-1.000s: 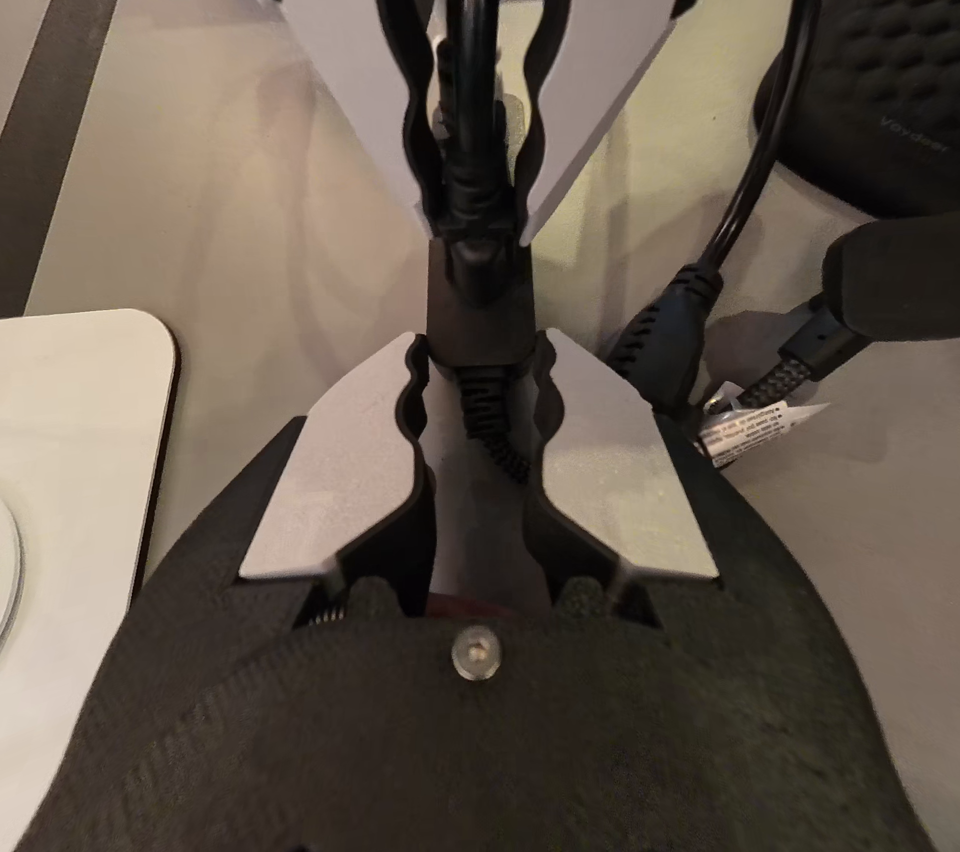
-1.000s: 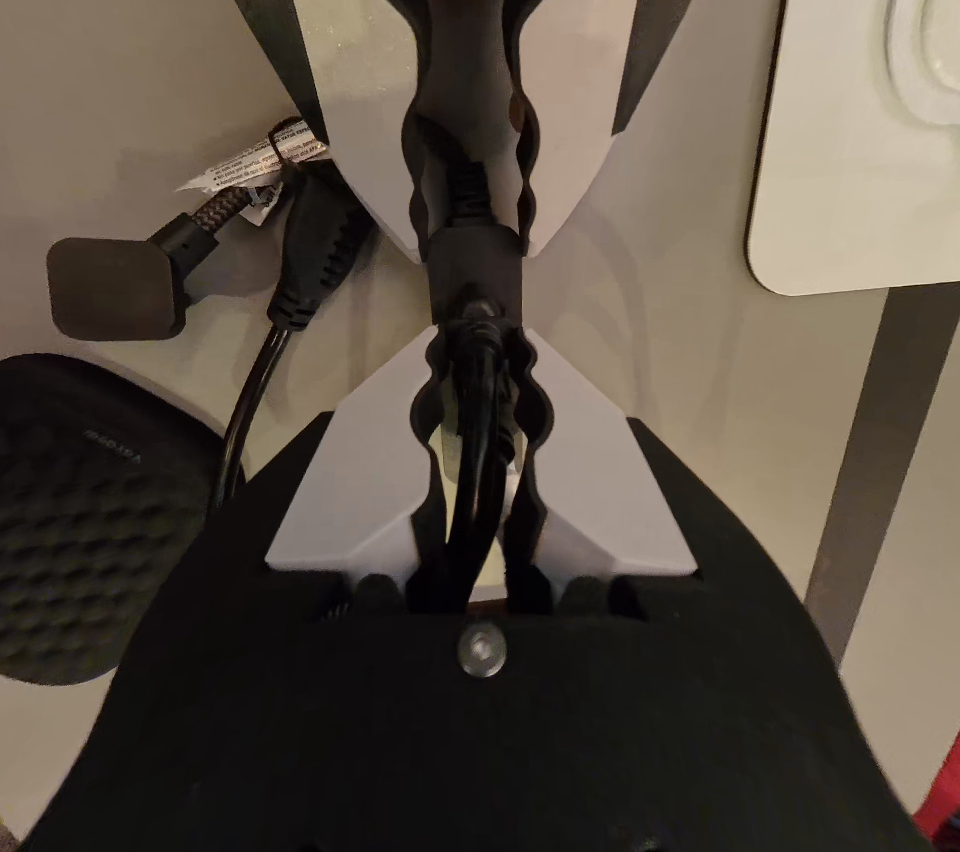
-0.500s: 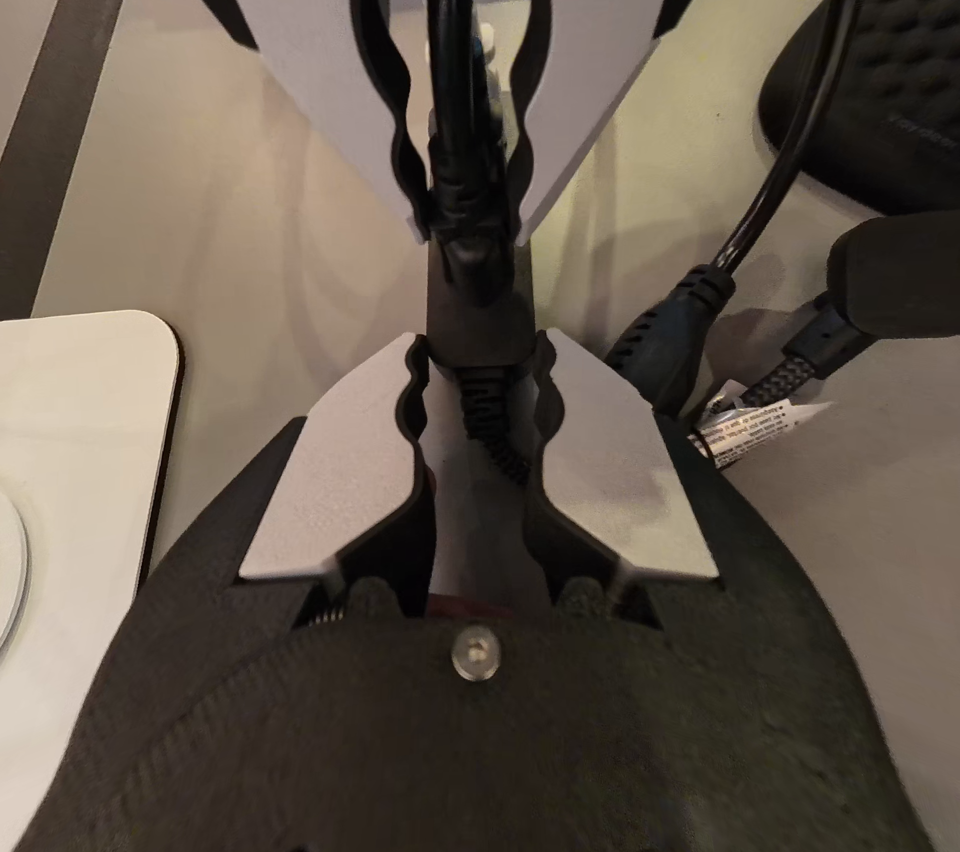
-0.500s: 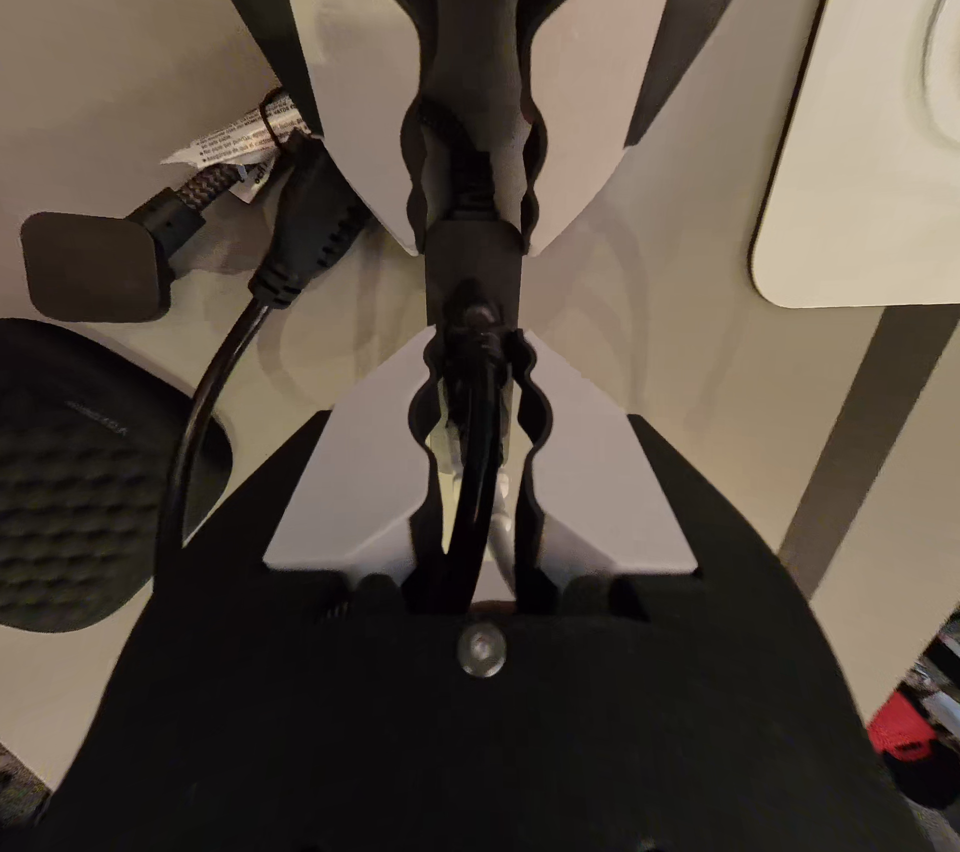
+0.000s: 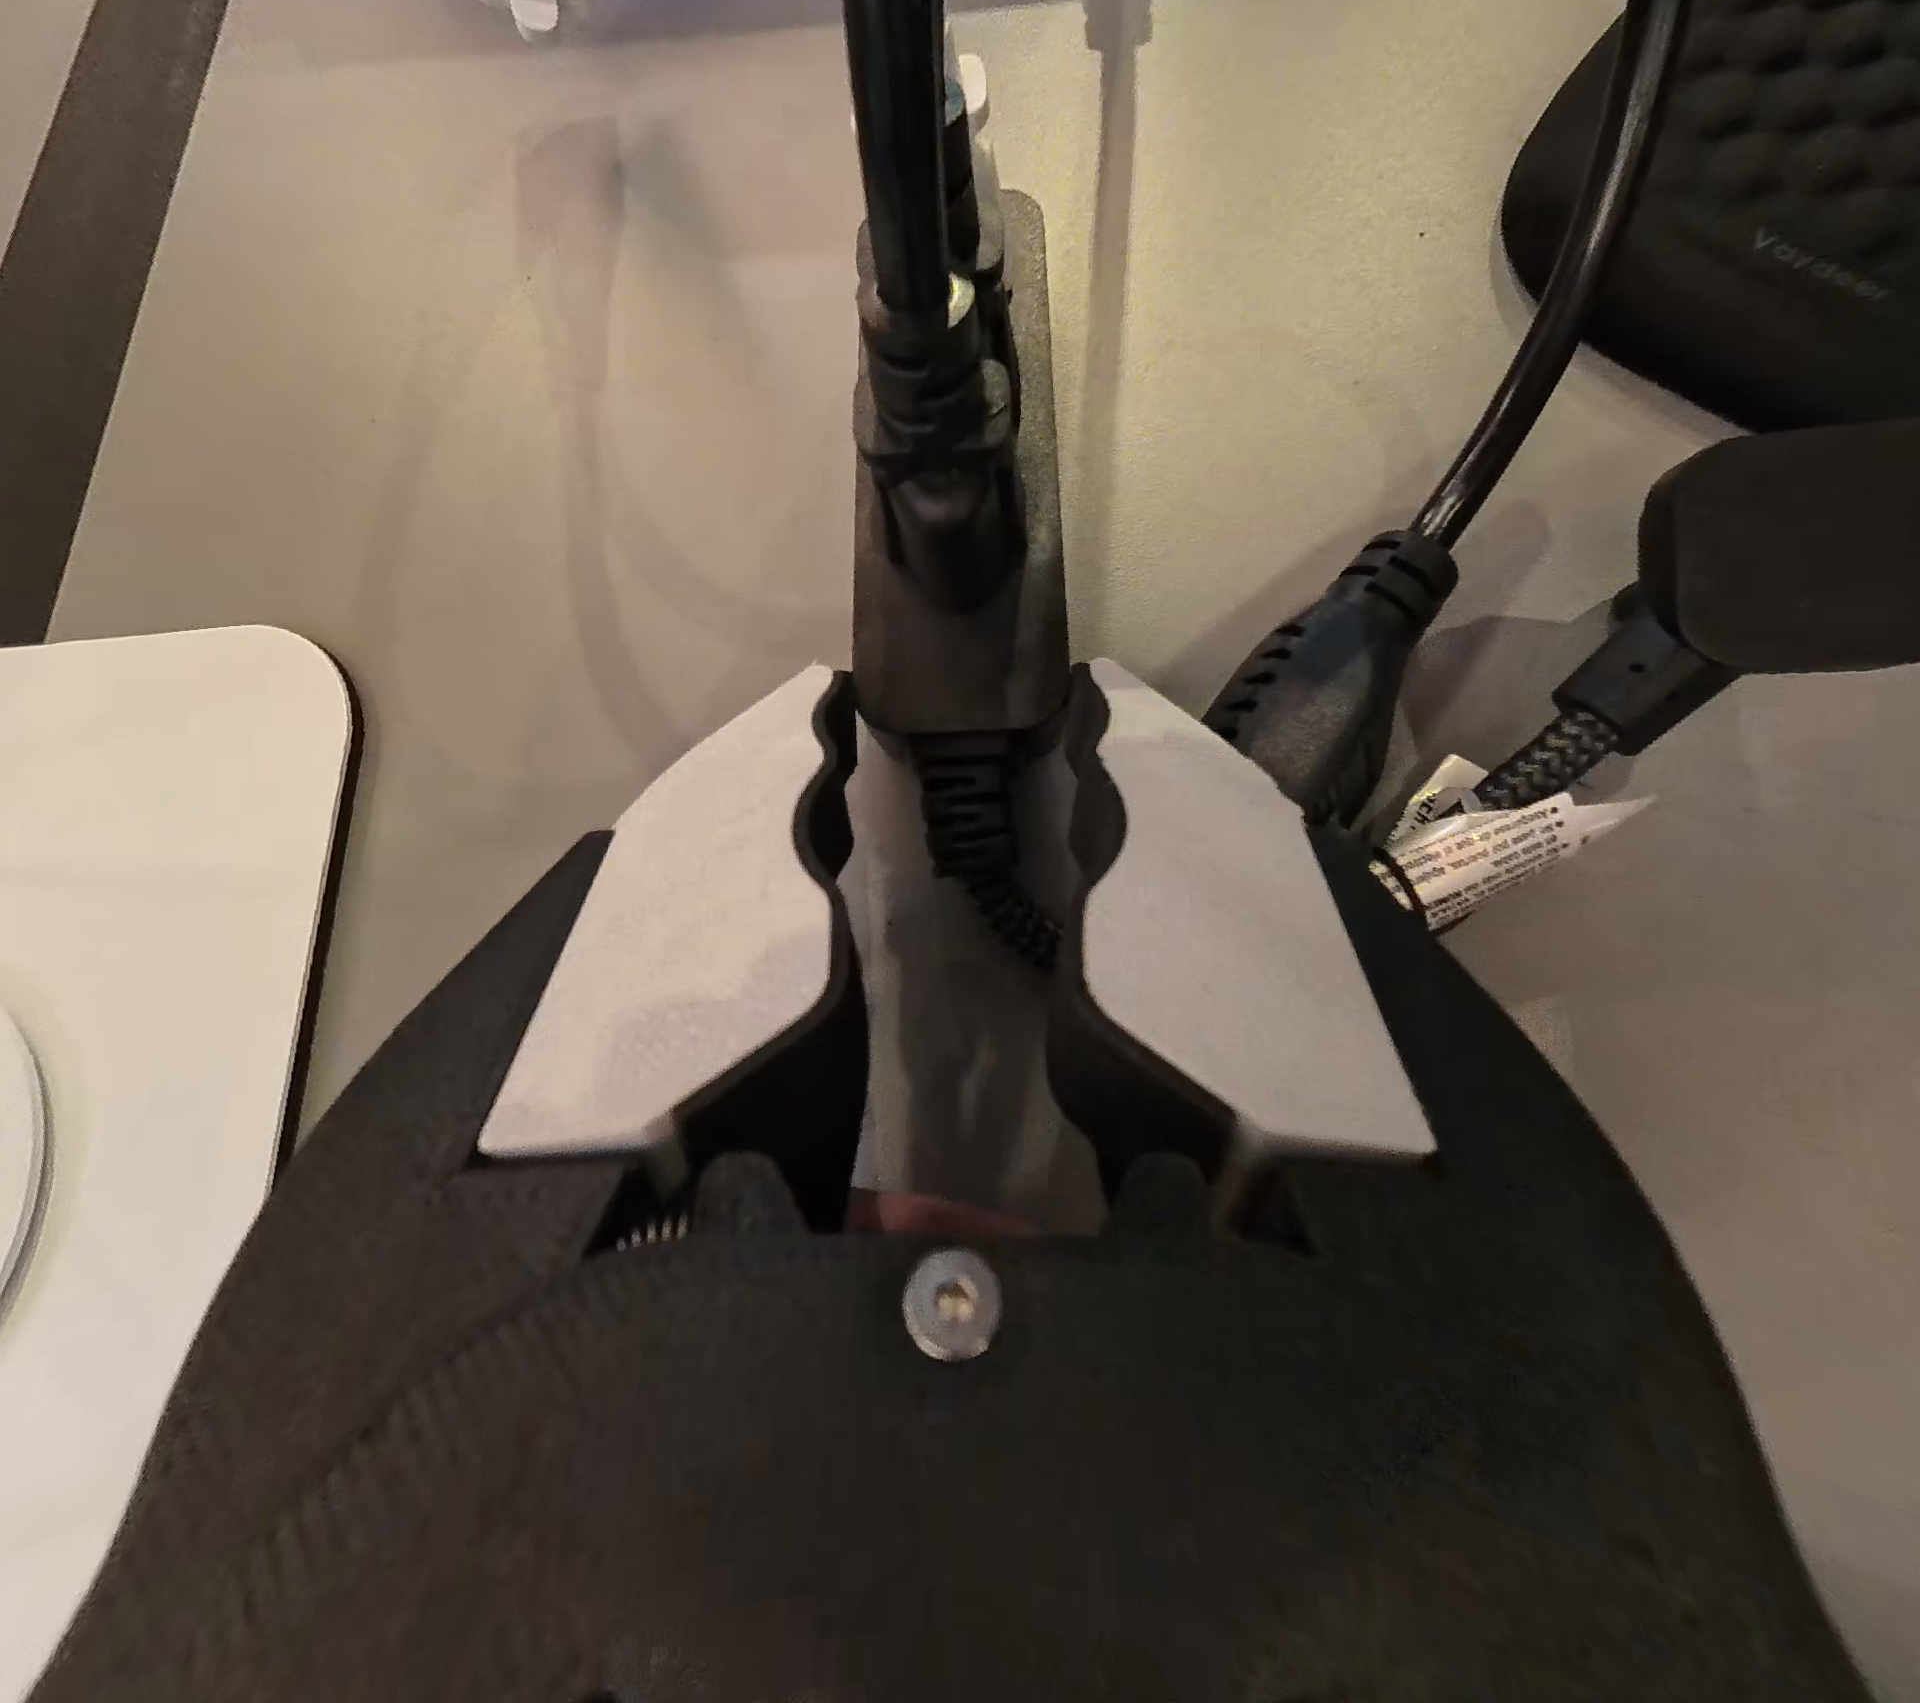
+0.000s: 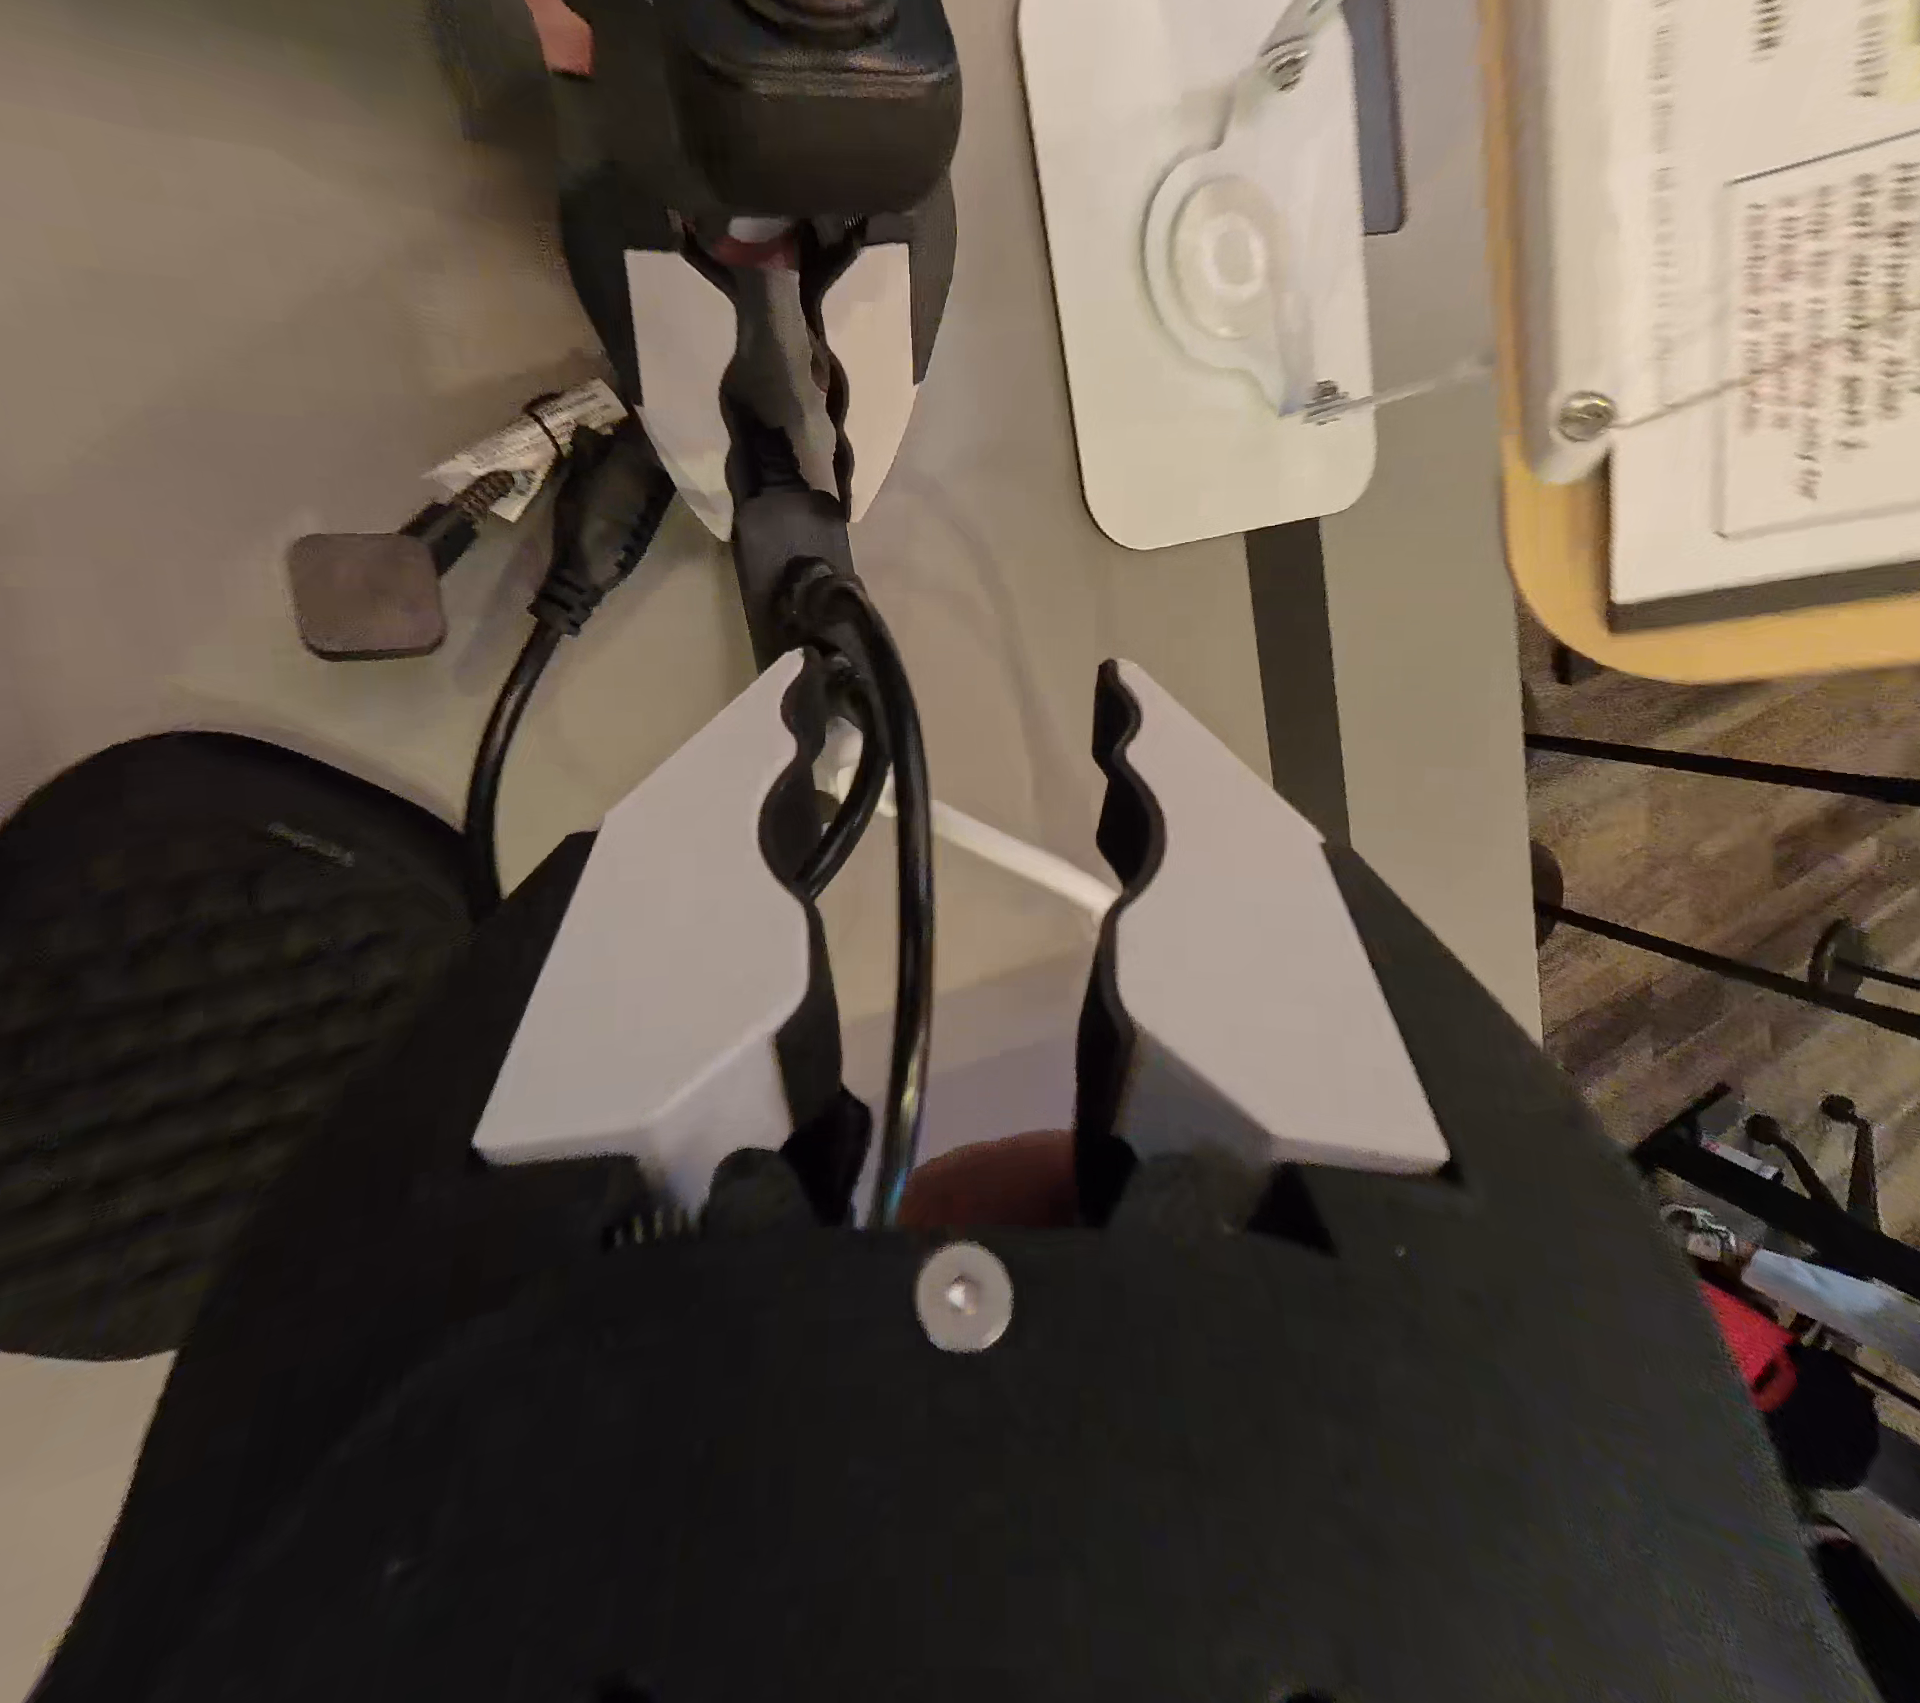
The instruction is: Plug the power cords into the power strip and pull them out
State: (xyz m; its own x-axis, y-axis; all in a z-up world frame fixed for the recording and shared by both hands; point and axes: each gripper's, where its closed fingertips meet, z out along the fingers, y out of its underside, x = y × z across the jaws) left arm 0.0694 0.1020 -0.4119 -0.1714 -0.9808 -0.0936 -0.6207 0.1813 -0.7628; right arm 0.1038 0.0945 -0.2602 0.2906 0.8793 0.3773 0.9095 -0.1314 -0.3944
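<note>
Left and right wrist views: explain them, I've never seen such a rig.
No robot: a person holds a two-finger gripper in each hand, with a camera looking along its fingers. The left wrist view shows the left gripper shut on a small black power strip with a plug seated in it. The right wrist view faces it: the right gripper is open, the cord running loose between its fingers. On the table lie a spare plug, a black adapter and a wrist rest.

Black power cord [image 5: 940,448] plugged into dark power strip [image 5: 961,645].
</note>
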